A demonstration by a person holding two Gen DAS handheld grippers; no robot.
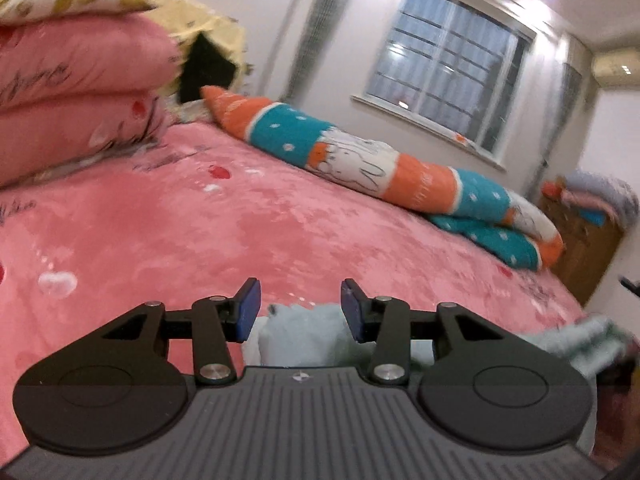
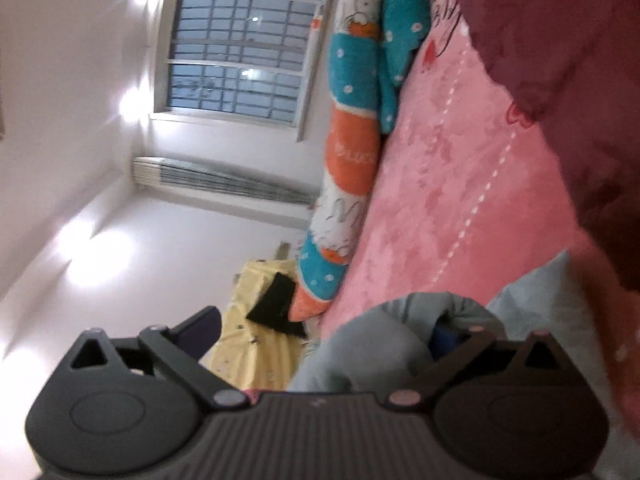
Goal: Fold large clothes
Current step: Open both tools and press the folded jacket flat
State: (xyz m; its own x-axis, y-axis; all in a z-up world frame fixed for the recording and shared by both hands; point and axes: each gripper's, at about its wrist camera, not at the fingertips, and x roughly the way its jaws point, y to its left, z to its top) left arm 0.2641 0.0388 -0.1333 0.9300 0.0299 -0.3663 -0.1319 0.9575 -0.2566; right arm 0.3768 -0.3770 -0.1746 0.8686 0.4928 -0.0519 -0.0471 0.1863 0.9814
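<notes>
Between the blue pads of my left gripper (image 1: 300, 307) there is a clear gap; the jaws stand partly apart and press on nothing. Just beyond and below them lies the pale mint-green fluffy fleece garment (image 1: 308, 336), bunched on the pink plush bedspread with heart prints (image 1: 240, 224), with more of it trailing toward the right edge of the left wrist view.

My right gripper (image 2: 324, 334) has its jaws spread wide. The camera is rolled on its side, so the bedspread (image 2: 460, 184) runs up the right of that view. A hump of the garment (image 2: 380, 344), greyer in this light, sits between the fingers and hides most of the right-hand pad; the left-hand finger stands clear of it. No pinch that I can see.

Reading: both grips appear released, so I judge a fold has just been laid or a fresh grasp is due.

Notes for doing it well:
- Find an actual hem or corner before closing; both views are blurred and I cannot pick out an edge.
- Take one layer of fleece only, not the bedspread pile under it.
- Keep both grips level with each other so the fold lands square.
- Work on the open bedspread, well clear of the long orange, teal and white rabbit-print bolster pillow (image 1: 380, 160) and the stacked pink folded quilts (image 1: 80, 92) at the bedspread's far edge.
</notes>
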